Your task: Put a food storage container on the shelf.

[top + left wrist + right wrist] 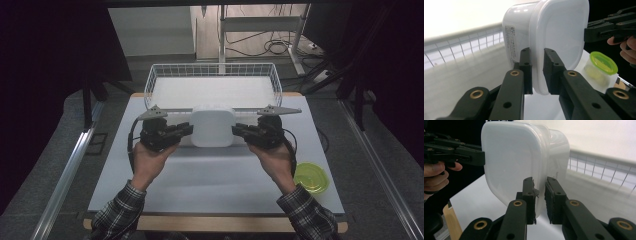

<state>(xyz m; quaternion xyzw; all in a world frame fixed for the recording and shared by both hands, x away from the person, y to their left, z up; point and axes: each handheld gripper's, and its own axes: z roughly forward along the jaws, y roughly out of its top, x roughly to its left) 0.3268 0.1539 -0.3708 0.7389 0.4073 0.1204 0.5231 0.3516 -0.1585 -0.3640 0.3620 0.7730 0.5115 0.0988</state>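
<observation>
A white lidded plastic container [212, 125] hangs above the white table mat, held from both sides. My left gripper [186, 130] is shut on the lid rim at its left edge; in the left gripper view the jaws [537, 72] pinch that rim of the container [554, 32]. On the opposite edge my right gripper [239, 131] is shut on the rim, and the right gripper view shows its jaws [539, 200] clamping the container [514, 162]. Both hands hold the grippers level, pointing inward.
A white wire basket [212, 85] stands just behind the container at the table's far side. A small tub with a yellow-green lid [311, 177] sits at the front right, also seen as the green-lidded tub [601, 66]. Dark curtains flank the table.
</observation>
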